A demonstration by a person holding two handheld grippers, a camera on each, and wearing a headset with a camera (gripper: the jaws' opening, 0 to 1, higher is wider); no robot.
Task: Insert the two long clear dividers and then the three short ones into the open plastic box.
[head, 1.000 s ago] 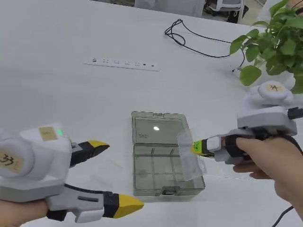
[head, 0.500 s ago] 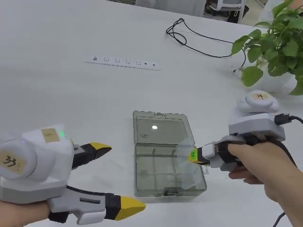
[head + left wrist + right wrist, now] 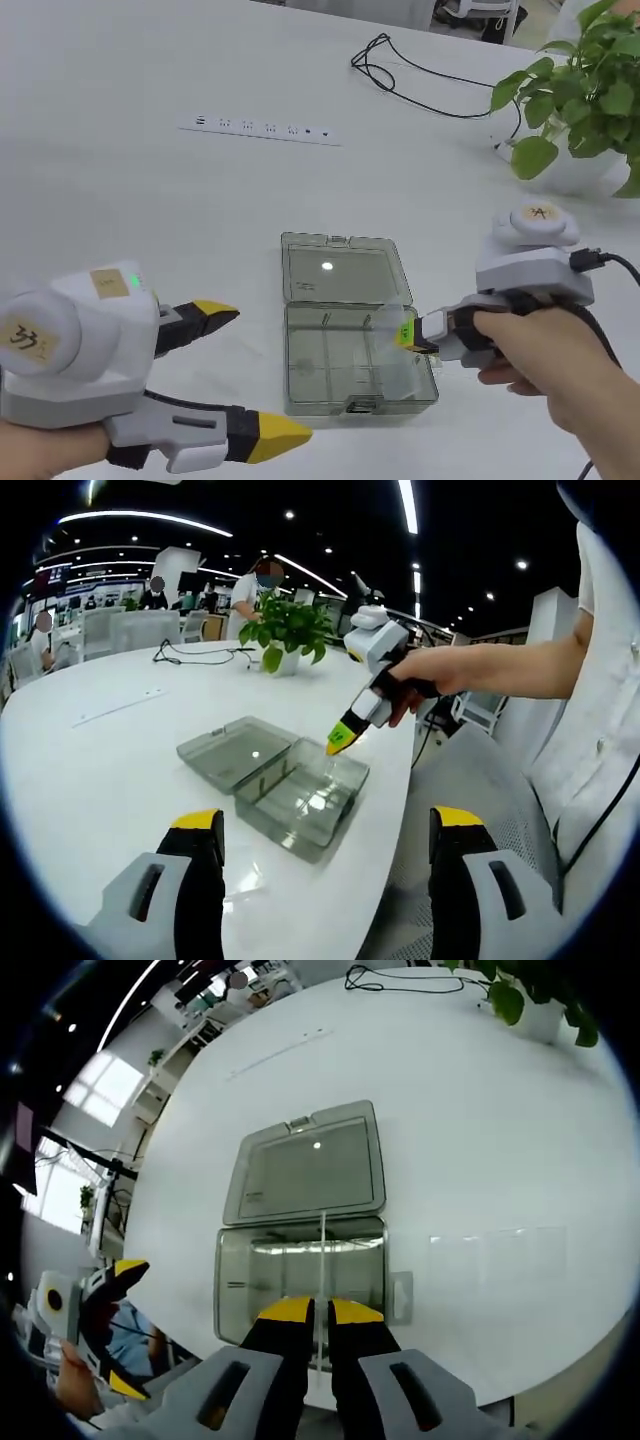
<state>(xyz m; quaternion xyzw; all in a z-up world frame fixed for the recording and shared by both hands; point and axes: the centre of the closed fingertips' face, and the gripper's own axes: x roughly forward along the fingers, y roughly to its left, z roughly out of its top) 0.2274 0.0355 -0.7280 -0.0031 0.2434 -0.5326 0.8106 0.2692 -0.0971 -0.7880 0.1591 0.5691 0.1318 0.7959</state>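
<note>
Holding the clear divider lower and closer over the box than 1 s ago, w/ the right gripper having come down w/ it. Pinching the divider's near edge tight btwn the right jaws. In the right gripper view, seeing that divider edge-on as a thin line crossing the tray toward the hinge, w/ the right gripper clenching it at 6 o'clock. Not able to tell whether touching the tray floor. Sitting over the 3 o'clock part of the tray in the head view.

Lying open near mid-table: box, w/ lid flat at 12 o'clock of the tray. Showing in the left gripper view too, w/ box, divider and right gripper above it.

Hovering at 8 o'clock of the box, well apart from it: left gripper, jaws spread wide, grasping nothing; same wide spread in its own view.

Lying flat at the box's 3 o'clock in the right gripper view: spare clear dividers, faint, count unclear.

Lying further out: power strip at 12 o'clock of the box, black cable at 1 o'clock, potted plant at 2 o'clock.
</note>
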